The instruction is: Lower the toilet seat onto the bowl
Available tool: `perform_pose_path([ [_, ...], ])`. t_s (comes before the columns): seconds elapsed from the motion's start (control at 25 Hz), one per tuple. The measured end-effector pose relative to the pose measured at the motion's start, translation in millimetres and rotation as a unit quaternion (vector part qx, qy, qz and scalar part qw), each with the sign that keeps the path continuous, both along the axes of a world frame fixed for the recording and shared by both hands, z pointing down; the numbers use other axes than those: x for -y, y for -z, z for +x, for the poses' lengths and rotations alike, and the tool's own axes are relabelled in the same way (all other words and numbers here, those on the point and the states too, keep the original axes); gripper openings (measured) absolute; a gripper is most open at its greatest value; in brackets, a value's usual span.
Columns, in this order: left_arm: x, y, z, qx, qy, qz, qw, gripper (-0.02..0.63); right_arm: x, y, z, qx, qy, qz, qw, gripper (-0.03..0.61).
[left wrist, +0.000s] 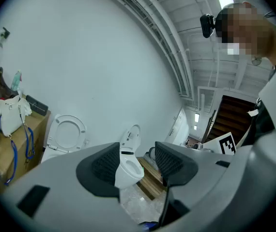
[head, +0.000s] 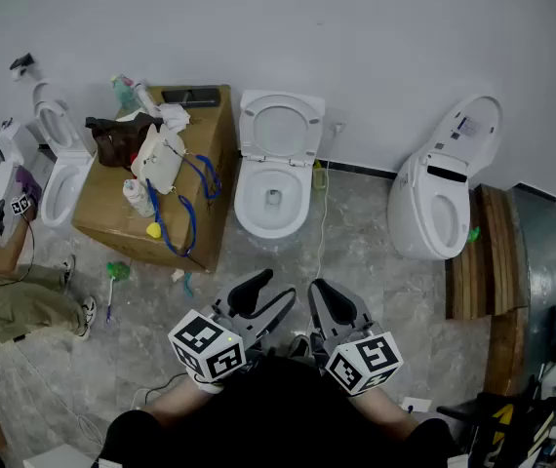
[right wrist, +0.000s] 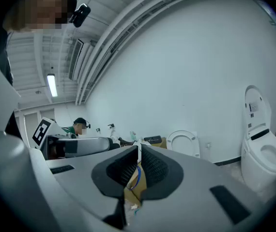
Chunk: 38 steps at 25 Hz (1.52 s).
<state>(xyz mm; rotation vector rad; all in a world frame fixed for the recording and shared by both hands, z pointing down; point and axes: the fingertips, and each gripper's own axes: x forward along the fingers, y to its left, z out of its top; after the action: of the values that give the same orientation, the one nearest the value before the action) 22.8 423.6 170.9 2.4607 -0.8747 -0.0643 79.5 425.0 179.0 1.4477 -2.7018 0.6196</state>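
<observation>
The white toilet in the middle stands against the wall with its seat (head: 281, 125) raised upright above the open bowl (head: 271, 198). Both grippers hang close to the person's body, well short of it. My left gripper (head: 270, 292) is open with nothing between its jaws. My right gripper (head: 321, 292) is shut and holds nothing. In the left gripper view the raised seat (left wrist: 66, 133) shows far off at the left of the gripper (left wrist: 137, 162). In the right gripper view the same seat (right wrist: 182, 143) stands beyond the gripper (right wrist: 139, 164).
A cardboard box (head: 200, 224) with a bag, bottles and blue straps stands left of the toilet. Another toilet (head: 442, 198) with its lid up sits at the right, beside a wooden pallet (head: 489, 261). A third toilet (head: 59, 159) and a seated person (head: 19, 295) are at the left.
</observation>
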Motion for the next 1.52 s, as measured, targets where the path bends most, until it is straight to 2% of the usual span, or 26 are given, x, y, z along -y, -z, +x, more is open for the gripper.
perform_pose_path([
  [0.44,18,1,-29,-0.01,-0.019,-0.002,0.9998,0.238,16,1,-29,-0.007,-0.022,-0.011,1.0,0.045],
  [0.8,23,-16,-65,-0.02,-0.033,-0.019,0.9991,0.238,21,-11,-55,-0.02,-0.058,-0.031,0.998,0.046],
  [1.16,48,-36,-66,-0.016,-0.034,-0.033,0.9987,0.238,48,-29,-55,-0.012,-0.061,-0.046,0.997,0.046],
  [1.52,121,-34,-52,-0.002,-0.01,-0.021,0.9997,0.238,125,-34,-38,0.005,-0.039,-0.047,0.998,0.046],
])
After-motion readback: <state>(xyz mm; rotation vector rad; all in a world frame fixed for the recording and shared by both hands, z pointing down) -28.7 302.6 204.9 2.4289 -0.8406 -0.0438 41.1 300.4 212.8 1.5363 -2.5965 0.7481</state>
